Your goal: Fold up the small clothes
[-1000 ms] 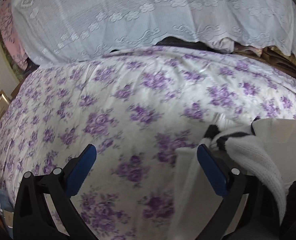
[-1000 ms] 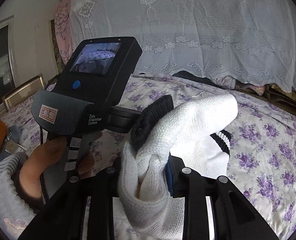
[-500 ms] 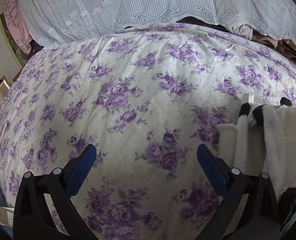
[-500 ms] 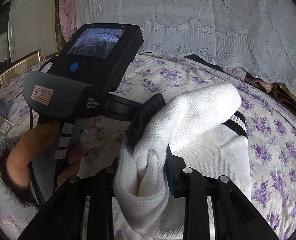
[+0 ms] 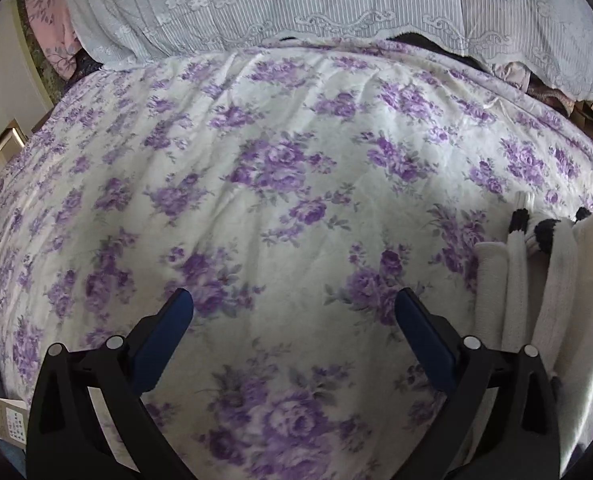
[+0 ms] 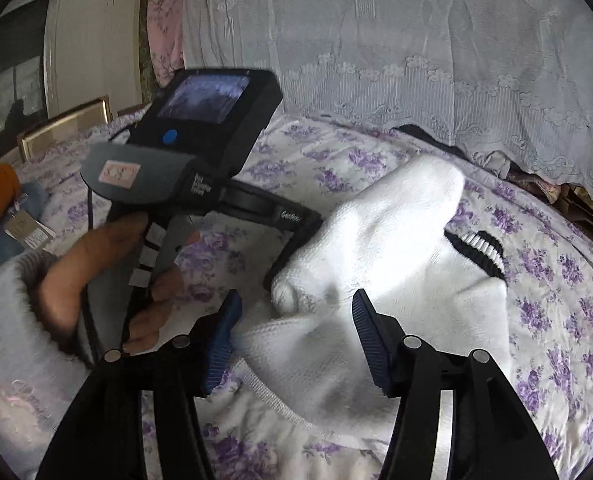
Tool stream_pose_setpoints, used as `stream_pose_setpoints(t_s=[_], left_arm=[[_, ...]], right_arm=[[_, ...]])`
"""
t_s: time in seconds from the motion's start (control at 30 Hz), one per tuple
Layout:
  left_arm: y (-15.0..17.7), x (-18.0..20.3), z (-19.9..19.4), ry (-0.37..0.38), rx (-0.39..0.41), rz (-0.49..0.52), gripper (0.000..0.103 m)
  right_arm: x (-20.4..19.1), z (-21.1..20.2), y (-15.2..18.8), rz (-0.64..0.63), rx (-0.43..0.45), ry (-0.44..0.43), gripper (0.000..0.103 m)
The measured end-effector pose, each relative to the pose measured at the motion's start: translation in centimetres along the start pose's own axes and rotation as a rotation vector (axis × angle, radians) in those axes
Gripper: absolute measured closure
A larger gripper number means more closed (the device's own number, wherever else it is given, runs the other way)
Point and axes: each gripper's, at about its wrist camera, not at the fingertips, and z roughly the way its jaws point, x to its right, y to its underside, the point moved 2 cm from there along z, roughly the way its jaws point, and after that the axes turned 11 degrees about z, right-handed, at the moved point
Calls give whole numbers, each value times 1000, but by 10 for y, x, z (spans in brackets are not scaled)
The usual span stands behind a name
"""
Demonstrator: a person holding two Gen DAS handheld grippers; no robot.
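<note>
a white sock [image 6: 380,256] with a black-striped cuff lies bunched on the floral bedspread [image 6: 556,280], its folded hump between and just ahead of the right gripper [image 6: 296,320], whose jaws stand apart and hold nothing. the left gripper [image 5: 292,316], jaws wide apart over bare bedspread, has the sock off to its right, so the right gripper looks nearer.

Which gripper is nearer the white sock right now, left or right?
Right. The right gripper is open with its fingers on either side of the white sock. The left gripper is open over bare floral bedspread, the sock off to its right.
</note>
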Motion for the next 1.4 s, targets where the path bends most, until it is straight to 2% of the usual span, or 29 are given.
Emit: stream_pose_setpoints(t_s=[0.1,0.2,0.27,0.33,0.43,0.5,0.57,0.6,0.67,0.7,0.73,0.87,0.93,1.03,1.1,1.23,1.33,1.4], left_arm=[[0,-7,-19,-30,54,-5,4],[1,-9,-44,-40,119,-6,4],[3,-6,-63,-18,163,11,4],[6,5,-77,0,195,55,4],[14,31,-84,-18,203,144,4],[20,49,-75,-82,171,204,4],[24,55,-54,-171,91,226,4],[27,54,-40,-171,44,219,4],[33,36,-13,-75,-48,128,4],[35,24,-2,12,-102,59,4],[36,16,2,59,-121,20,4],[31,10,-21,-23,-34,29,4],[27,12,-39,-23,28,45,4],[24,23,-67,-6,132,89,4],[25,35,-76,-37,173,140,4],[28,56,-62,-81,148,212,4],[32,66,-51,-150,147,259,4],[35,70,-51,-165,160,273,4]], right_arm=[[12,-34,-3,11,68,-12,45],[32,-53,-3,68,93,6,45],[44,-51,-3,114,85,20,47],[53,-42,2,143,51,41,55],[58,-22,5,192,-9,30,59],[47,-8,12,154,-69,34,58],[35,-1,23,88,-91,65,57],[30,1,28,62,-85,71,55],[25,3,32,35,-86,68,53],[26,3,32,37,-86,65,53],[27,2,31,45,-90,58,53],[41,-9,15,115,-93,-16,54],[55,-12,-4,177,-81,-36,54],[73,-11,-32,250,-41,-20,54],[86,-3,-47,302,-15,15,54],[105,31,-51,397,-66,27,53],[120,64,-38,467,-158,45,53],[125,67,-34,490,-148,36,53]])
